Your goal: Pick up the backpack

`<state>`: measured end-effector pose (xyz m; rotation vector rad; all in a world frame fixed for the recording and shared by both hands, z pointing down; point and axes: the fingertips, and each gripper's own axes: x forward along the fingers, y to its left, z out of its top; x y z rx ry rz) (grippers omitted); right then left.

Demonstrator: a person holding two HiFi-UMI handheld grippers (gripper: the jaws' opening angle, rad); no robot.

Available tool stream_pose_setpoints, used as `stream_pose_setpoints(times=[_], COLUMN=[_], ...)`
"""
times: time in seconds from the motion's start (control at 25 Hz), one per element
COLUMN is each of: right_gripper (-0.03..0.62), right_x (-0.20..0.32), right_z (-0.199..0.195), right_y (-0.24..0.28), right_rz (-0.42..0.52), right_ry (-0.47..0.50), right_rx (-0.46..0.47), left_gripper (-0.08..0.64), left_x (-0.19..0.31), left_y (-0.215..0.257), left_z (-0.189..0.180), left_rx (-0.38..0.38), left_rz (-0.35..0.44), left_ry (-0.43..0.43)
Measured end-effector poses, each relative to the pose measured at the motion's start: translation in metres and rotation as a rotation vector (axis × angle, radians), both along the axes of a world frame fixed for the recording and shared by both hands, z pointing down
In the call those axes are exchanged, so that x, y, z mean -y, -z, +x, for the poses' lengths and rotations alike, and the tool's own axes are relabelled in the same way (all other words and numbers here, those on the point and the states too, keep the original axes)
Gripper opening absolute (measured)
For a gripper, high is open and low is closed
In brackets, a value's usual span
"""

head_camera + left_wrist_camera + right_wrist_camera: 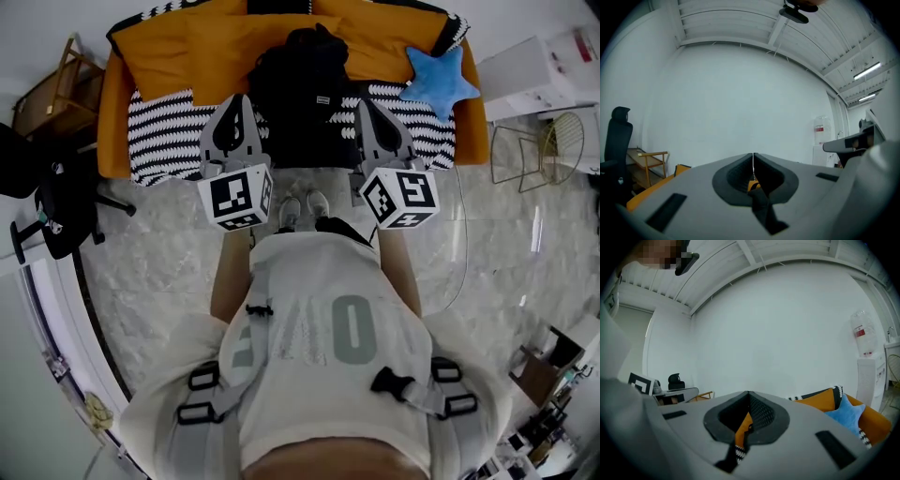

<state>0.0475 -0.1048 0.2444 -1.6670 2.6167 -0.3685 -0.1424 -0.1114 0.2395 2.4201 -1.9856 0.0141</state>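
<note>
**Clerk:** Item one?
**Keeper:** Backpack (pixel 300 89), black. It sits at the middle of the sofa (pixel 169 47), with its top towards the orange backrest and its base at the seat's front edge. It lies on the striped blanket (pixel 164 136), which is black and white.

**Clerk:** Item two?
**Keeper:** Left gripper (pixel 239 101), held level over the seat's front edge, just beside the backpack's left flank. I cannot tell whether it touches. The jaws are pressed together, tip to tip. In the slot behind the tips there is a sliver of orange and a dark strip. Whether that strip is pinched cannot be told.

**Clerk:** Item three?
**Keeper:** Right gripper (pixel 366 107), just beside the backpack's right flank and mirroring the first. Its jaws are likewise closed tight. Orange, something black and a bit of stripe show through its slot, and a grip cannot be confirmed there either.

**Clerk:** Sundries?
**Keeper:** Star cushion (pixel 441 80), blue, near the sofa's right end. Office chair (pixel 56 197), black, on the floor off the sofa's left end. Wire stool (pixel 548 150) off the right end. The person's shoes (pixel 302 208) are at the foot of the sofa, below the backpack.
</note>
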Motion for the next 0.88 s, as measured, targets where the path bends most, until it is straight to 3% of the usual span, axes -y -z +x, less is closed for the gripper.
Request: stream_pose_setpoints(times=[0.48,0.56,0.6,0.64,0.68,0.72,0.88], right_gripper=[0.008,0.008,0.119,0.348,0.377,0.377,0.376], right_x=[0.014,0.015,0.015,0.015,0.015,0.015,0.015], right_z=[0.034,0.031,0.027,0.022,0.019,0.018,0.017], right_y=[0.006,0.009,0.009,0.009,0.008,0.008,0.005], right_rz=[0.03,0.039,0.036,0.033,0.034,0.039,0.033], right_ry=[0.016,0.037,0.059,0.082,0.095,0.096,0.092], right_rx=[0.009,0.015,0.023,0.029,0.032,0.029,0.013], left_gripper=[0.025,0.073,0.148,0.251,0.319,0.338,0.356], left_x=[0.01,0.01,0.01,0.01,0.01,0.01,0.011], left_y=[0.021,0.021,0.021,0.02,0.019,0.018,0.015], left_z=[0.031,0.034,0.035,0.037,0.038,0.039,0.04], left_rx=[0.002,0.0,-0.006,-0.014,-0.018,-0.016,0.003], left_rz=[0.047,0.046,0.045,0.047,0.05,0.05,0.041], left_ry=[-0.019,-0.048,-0.071,-0.092,-0.105,-0.11,-0.107])
